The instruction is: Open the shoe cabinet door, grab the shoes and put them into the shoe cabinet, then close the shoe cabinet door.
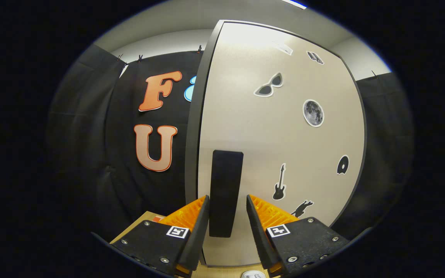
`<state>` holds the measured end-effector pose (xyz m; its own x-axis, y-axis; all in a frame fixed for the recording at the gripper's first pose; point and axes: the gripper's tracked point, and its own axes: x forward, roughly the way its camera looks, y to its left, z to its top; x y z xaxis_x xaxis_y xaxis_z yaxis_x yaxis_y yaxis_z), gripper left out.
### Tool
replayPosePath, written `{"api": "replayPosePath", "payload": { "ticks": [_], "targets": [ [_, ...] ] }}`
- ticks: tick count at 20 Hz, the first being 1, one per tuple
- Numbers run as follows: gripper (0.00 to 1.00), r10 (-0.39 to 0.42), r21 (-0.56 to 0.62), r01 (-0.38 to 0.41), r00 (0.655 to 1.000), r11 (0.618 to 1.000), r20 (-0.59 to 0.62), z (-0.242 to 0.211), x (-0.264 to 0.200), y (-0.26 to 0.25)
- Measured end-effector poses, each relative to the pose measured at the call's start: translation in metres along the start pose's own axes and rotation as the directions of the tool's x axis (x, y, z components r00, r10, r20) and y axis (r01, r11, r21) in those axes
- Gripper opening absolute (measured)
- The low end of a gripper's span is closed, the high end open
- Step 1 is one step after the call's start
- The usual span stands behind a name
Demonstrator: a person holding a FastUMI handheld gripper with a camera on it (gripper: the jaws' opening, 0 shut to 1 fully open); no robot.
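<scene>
**Shoe cabinet door still shut as gripper lines up on its handle**

Shoe cabinet door [284, 154], a pale panel with a dark rim and scattered stickers, stands directly ahead of the gripper [227, 220] and looks closed or nearly so. Its upright black handle [226, 193] sits between the two spread fingers [199, 227], which flank its lower half with a gap showing on each side; neither appears to press on it yet. Judged from this, the opening step is in hand and no shoes have been dealt with. The next move calls for pinching the fingers onto the handle and drawing the door outward along its arc. The handle sits close to the door's left edge, so the hinges are probably on the right, though they cannot be made out. Booth wall [91, 154] hangs to the left beyond that edge, with room there for the swing. A wooden surface [137, 227] lies just below the fingers.
</scene>
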<state>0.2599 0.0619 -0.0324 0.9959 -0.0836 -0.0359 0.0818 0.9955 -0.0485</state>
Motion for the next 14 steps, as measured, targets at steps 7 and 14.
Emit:
{"api": "replayPosePath", "payload": {
  "ticks": [7,14],
  "targets": [
    [0.32,-0.026,0.027,0.027,1.0,0.999,-0.004,-0.0031,0.0061,0.0034],
    [0.2,-0.004,0.05,0.005,1.0,0.999,-0.016,-0.0037,-0.0007,0.0032]
  ]
}}
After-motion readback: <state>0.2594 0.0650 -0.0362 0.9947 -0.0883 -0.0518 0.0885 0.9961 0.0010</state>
